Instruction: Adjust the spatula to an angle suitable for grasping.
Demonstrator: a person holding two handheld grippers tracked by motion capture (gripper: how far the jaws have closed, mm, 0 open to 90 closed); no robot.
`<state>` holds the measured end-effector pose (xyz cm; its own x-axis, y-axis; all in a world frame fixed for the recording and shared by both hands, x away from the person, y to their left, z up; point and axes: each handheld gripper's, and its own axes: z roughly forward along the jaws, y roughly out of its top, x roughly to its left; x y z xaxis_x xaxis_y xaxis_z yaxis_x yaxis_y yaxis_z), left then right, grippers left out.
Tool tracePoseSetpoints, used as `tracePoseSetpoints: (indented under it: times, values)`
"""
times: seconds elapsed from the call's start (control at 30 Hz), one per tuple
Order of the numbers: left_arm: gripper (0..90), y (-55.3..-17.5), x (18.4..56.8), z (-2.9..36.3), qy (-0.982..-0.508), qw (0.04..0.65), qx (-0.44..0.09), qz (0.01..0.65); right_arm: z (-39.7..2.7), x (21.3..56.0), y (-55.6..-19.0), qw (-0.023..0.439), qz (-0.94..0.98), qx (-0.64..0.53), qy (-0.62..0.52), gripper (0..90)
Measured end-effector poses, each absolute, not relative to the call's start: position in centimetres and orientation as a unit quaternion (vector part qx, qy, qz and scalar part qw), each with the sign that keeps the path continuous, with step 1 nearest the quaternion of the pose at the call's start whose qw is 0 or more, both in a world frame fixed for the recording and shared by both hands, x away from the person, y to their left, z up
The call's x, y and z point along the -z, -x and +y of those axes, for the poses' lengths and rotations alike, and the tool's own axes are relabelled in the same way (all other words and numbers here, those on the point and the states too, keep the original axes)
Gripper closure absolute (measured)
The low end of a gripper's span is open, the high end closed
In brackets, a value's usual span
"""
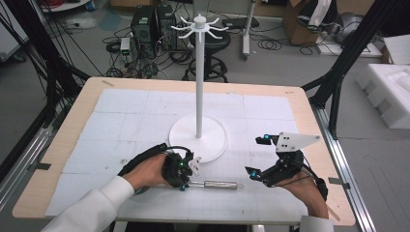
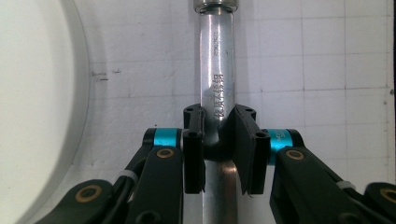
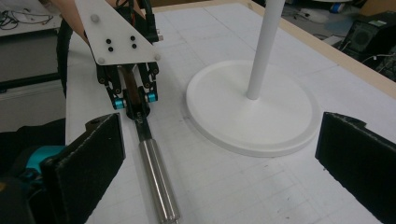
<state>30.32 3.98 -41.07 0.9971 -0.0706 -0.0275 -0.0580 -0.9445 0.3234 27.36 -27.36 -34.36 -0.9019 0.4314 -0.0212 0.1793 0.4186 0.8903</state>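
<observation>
A metal utensil with a round steel handle lies flat on the white mat near the table's front edge. My left gripper is shut on its flat stamped shank, both pads pressed against the sides. The utensil's other end is hidden under the gripper. My right gripper hovers open to the right of the handle, with its wide pads holding nothing. In the right gripper view the left gripper pins the utensil to the mat.
A tall white hook stand rises from a round base at mid-table, just behind the left gripper; its rim lies left of the jaws. A grid mat covers the tabletop. Cables, boxes and a stool stand beyond the far edge.
</observation>
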Motion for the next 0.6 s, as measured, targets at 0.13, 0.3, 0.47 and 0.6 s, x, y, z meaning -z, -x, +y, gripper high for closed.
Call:
tracePoseSetpoints:
  times: [0.13,0.3,0.47,0.6]
  values:
    - [74.6,-30.4,41.0,4.3,-0.986,0.164,0.018,-0.036,-27.4,34.3,-27.4,0.125,0.832,-0.509,-0.182,0.4]
    - [74.7,-30.7,40.2,5.0,-0.983,0.182,0.013,-0.030,-27.6,34.2,-27.3,0.125,0.828,-0.517,-0.179,0.5]
    - [74.7,-30.9,39.0,6.0,-0.978,0.205,0.008,-0.025,-27.6,34.0,-27.1,0.120,0.826,-0.522,-0.175,0.4]
    - [74.8,-30.8,38.1,6.8,-0.975,0.223,0.002,-0.019,-27.6,33.8,-27.0,0.121,0.824,-0.526,-0.170,0.4]
